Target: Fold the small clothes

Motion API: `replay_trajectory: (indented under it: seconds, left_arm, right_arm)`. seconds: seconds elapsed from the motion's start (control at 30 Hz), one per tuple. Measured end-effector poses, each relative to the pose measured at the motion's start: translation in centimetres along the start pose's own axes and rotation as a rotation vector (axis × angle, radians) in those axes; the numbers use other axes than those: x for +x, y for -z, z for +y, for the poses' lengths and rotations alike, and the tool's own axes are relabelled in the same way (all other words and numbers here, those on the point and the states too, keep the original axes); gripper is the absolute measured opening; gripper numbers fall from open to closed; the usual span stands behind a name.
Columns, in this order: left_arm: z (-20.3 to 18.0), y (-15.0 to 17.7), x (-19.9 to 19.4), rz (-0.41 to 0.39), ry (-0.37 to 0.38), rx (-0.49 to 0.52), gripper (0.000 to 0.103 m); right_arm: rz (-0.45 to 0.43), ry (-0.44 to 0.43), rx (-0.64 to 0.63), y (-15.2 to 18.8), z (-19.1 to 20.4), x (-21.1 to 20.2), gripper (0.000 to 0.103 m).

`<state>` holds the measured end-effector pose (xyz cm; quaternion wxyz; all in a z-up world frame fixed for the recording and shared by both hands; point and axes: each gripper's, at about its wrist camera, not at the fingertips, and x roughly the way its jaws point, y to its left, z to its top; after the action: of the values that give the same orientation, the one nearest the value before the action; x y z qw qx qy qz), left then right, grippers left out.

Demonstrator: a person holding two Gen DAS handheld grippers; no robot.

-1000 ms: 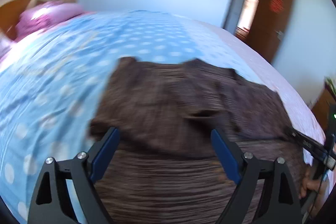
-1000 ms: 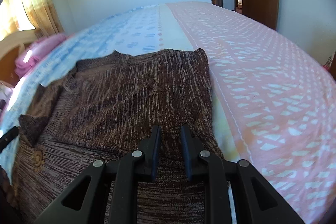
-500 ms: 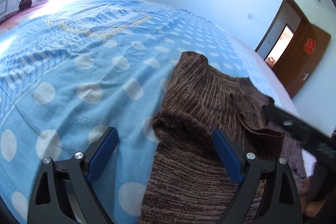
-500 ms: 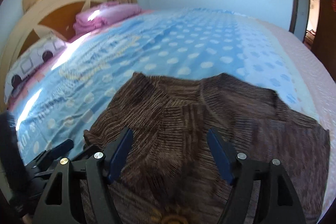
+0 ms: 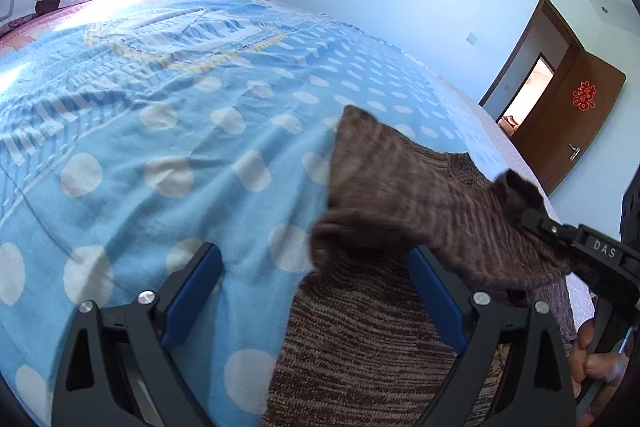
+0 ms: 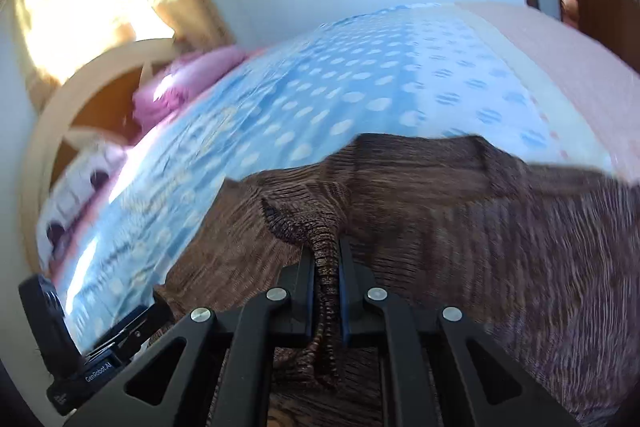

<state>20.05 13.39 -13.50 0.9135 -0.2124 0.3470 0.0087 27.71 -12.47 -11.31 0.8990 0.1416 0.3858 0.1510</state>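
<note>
Brown knit sweater lies on a blue polka-dot bedspread; the right gripper, jaws just closed, pinches its ribbed cuff, while the left gripper hovers wide open, empty, over the sweater's edge.

I see one garment, a brown knitted sweater in a streaked, marled yarn of dark and lighter brown. Its body lies flat on the blue polka-dot bedspread. One sleeve is lifted off the body and drawn across it, its ribbed cuff bunched and raised. In the right wrist view the sweater is blurred toward its right side.
</note>
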Motion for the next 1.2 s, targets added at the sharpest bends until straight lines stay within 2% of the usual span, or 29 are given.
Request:
replay_trajectory:
  seconds: [0.03, 0.07, 0.1, 0.13, 0.23, 0.3, 0.37, 0.4, 0.53, 0.63, 0.7, 0.77, 0.83, 0.87, 0.9, 1.0, 1.1, 1.2]
  left_arm:
    - [0.0, 0.0, 0.0, 0.0, -0.002, 0.002, 0.097]
    - [-0.1, 0.0, 0.0, 0.0, -0.003, 0.003, 0.097]
    - [-0.1, 0.0, 0.0, 0.001, -0.003, 0.003, 0.097]
    - [-0.1, 0.0, 0.0, 0.0, -0.003, 0.003, 0.097]
    - [-0.1, 0.0, 0.1, 0.002, -0.009, 0.007, 0.097]
    - [-0.2, 0.0, 0.2, 0.004, -0.017, 0.013, 0.097]
    - [-0.3, 0.0, 0.2, 0.004, -0.022, 0.017, 0.097]
    - [-0.3, 0.0, 0.2, 0.005, -0.021, 0.015, 0.097]
    - [-0.4, 0.0, 0.2, 0.004, -0.026, 0.021, 0.097]
    - [-0.7, 0.1, 0.4, 0.008, -0.039, 0.035, 0.097]
    - [-0.7, 0.1, 0.4, 0.009, -0.043, 0.038, 0.098]
    - [-0.7, 0.1, 0.5, 0.009, -0.046, 0.04, 0.098]
    - [-0.8, 0.1, 0.6, 0.012, -0.053, 0.047, 0.098]
    - [-0.9, 0.0, 0.6, 0.015, -0.054, 0.051, 0.099]
    - [-0.9, 0.0, 0.7, 0.018, -0.052, 0.052, 0.099]
    - [-0.7, 0.0, 0.7, 0.021, -0.031, 0.047, 0.102]
    - [0.0, -0.1, 0.4, 0.017, 0.026, 0.022, 0.103]
    - [0.7, 0.0, -0.4, 0.026, 0.094, 0.009, 0.103]
  right_arm:
    - [0.032, 0.007, 0.053, 0.5, -1.3, 0.3, 0.023]
    - [0.051, -0.014, 0.123, 1.1, -2.8, 0.4, 0.027]
    - [0.029, -0.063, 0.178, 1.5, -3.7, -0.2, 0.027]
    - [0.014, -0.07, 0.209, 1.6, -4.2, -0.6, 0.028]
    - [-0.041, -0.021, 0.226, 1.9, -4.2, -2.5, 0.042]
    - [-0.066, 0.022, 0.195, 1.8, -3.7, -3.5, 0.042]
    - [-0.099, 0.132, 0.147, 1.3, -3.0, -4.6, 0.042]
    - [-0.12, 0.144, 0.112, 1.2, -2.3, -5.3, 0.042]
    - [-0.071, 0.074, -0.038, 2.0, 0.1, -6.5, 0.041]
    - [0.005, 0.095, -0.17, 4.2, 2.2, -5.5, 0.038]
    - [0.083, 0.121, -0.151, 5.7, 1.3, -3.8, 0.038]
    - [0.053, 0.119, -0.148, 6.3, 0.6, -3.7, 0.038]
    - [0.079, 0.174, -0.14, 5.9, 0.8, -4.2, 0.038]
    - [0.087, 0.173, -0.126, 5.9, 0.7, -4.7, 0.038]
    - [0.077, 0.174, -0.102, 6.0, 0.7, -5.8, 0.038]
    - [-0.044, 0.158, -0.09, 6.7, 1.0, -10.9, 0.038]
    - [-0.183, 0.221, -0.121, 7.8, 1.3, -17.0, 0.039]
    - [-0.297, 0.308, -0.134, 9.1, 0.5, -23.4, 0.05]
